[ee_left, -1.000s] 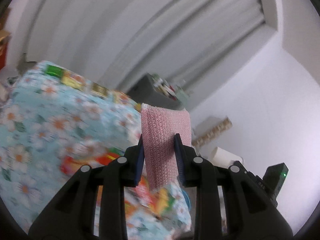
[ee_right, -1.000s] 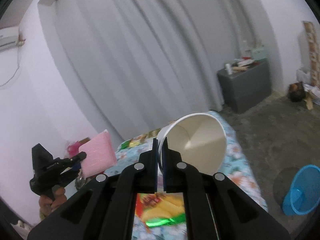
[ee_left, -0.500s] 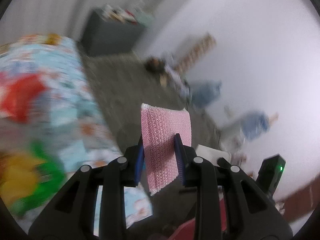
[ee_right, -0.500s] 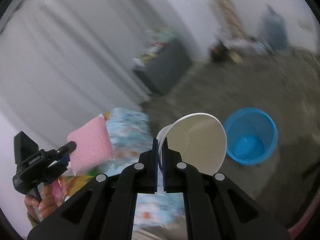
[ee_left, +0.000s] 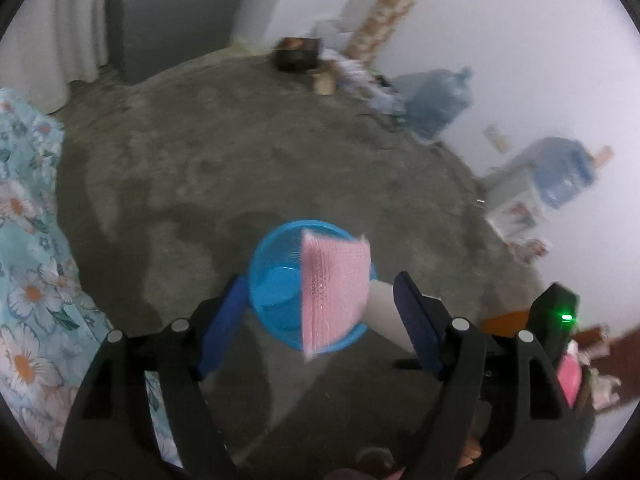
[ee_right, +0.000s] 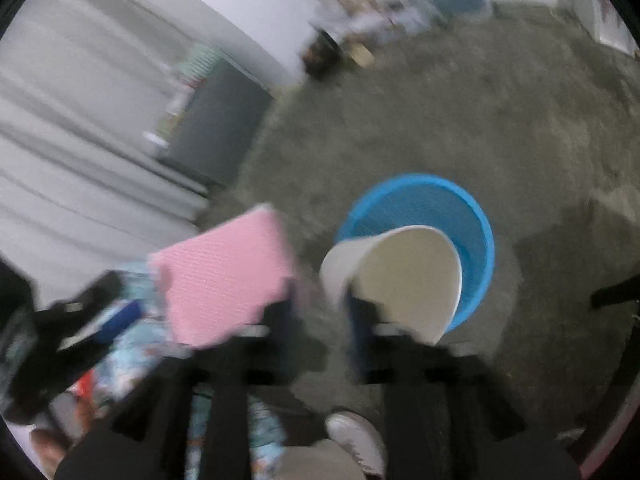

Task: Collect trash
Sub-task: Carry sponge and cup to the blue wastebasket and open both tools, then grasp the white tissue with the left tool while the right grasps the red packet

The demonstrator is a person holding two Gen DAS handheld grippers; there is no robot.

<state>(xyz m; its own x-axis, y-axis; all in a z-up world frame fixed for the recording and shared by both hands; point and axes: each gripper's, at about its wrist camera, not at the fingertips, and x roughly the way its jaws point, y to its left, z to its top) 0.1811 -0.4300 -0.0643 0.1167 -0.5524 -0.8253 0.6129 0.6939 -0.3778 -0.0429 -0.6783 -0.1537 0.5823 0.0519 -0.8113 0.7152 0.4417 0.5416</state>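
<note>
A blue bin (ee_left: 276, 292) stands on the grey floor right below both grippers. My left gripper (ee_left: 320, 292) is over it, its jaws opening wide. The pink bubble-wrap piece (ee_left: 336, 296) hangs loose between them, clear of both pads, edge-on and blurred. My right gripper (ee_right: 320, 308) is also opening above the blue bin (ee_right: 476, 248). The white paper cup (ee_right: 400, 280) tips mouth-up at its right finger, and no pad presses on it. The same cup (ee_left: 384, 312) shows beside the pink piece. In the right wrist view the pink piece (ee_right: 224, 280) sits left of the cup.
A floral cloth (ee_left: 24, 280) hangs at the left. A grey cabinet (ee_left: 172, 20) stands by the curtain. Water bottles (ee_left: 436, 104) and boxes line the far wall. A person's shoe (ee_right: 356, 440) is on the floor near the bin.
Both grippers swung away from the floral bed and tipped down over the blue bin. Both jaws have opened, and the pink piece and the cup have come loose.
</note>
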